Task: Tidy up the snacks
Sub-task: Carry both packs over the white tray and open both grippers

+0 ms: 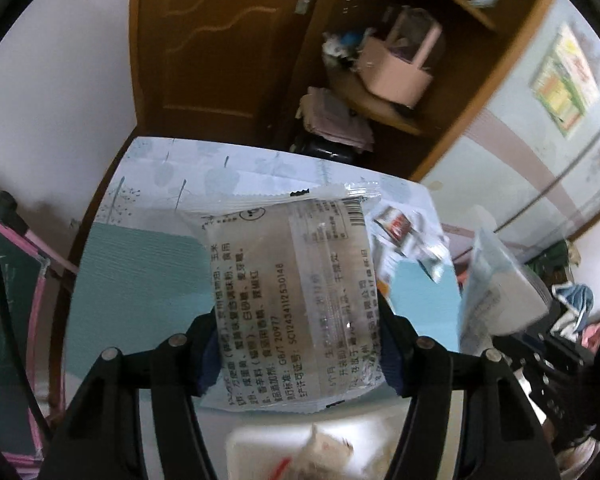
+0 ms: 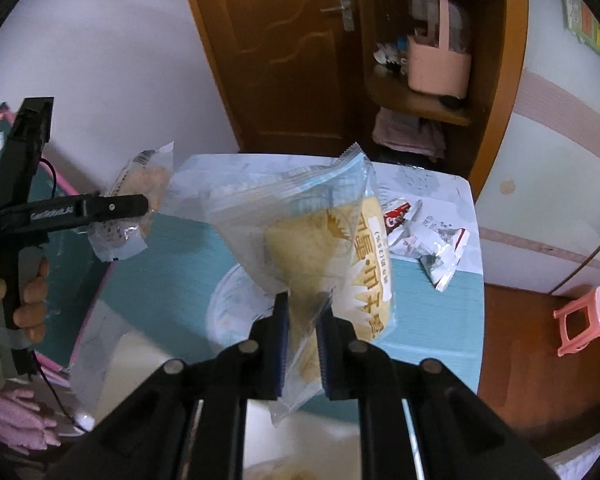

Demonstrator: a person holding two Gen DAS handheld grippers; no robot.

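Left wrist view: one left gripper (image 1: 300, 354), its jaws partway apart and clamped on the sides of one clear snack packet (image 1: 290, 300). That packet hangs above the table (image 1: 140, 280), printed back facing the camera, long axis running away from the gripper. Two small wrapped snacks (image 1: 410, 236) lie on the table beyond.

Right wrist view: one right gripper (image 2: 303, 344), jaws nearly together, pinches the lower edge of one bread packet (image 2: 324, 248), which is lifted over the table and tilts up and to the left. One hand (image 2: 28, 296) holds the left gripper at the left edge.
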